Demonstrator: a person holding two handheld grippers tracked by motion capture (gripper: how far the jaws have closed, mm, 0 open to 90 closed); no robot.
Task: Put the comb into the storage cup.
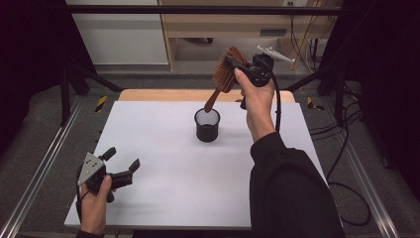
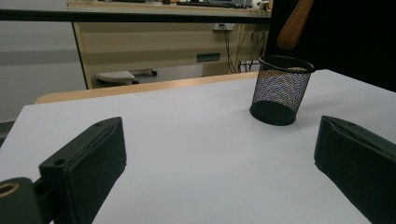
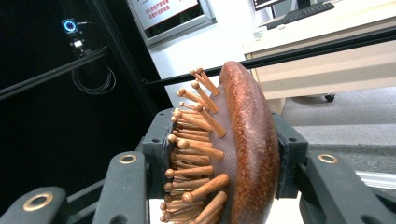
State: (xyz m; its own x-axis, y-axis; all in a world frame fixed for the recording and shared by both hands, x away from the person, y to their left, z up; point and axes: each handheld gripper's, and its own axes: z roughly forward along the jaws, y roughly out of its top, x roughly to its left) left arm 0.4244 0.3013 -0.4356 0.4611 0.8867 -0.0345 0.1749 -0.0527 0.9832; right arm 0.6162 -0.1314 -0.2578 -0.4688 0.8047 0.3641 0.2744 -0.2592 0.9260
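Resting at seven o'clock on the white desk (image 1: pixel 173 173), the left gripper (image 1: pixel 121 166) is lying in a hand with its jaws spread wide and gripping nothing. At one o'clock the right gripper (image 1: pixel 233 67) is clamping its jaws on the head of a wooden hairbrush (image 1: pixel 224 74), lifted and tilting, handle pointing down just above a black mesh cup (image 1: pixel 207 126) standing at centre.
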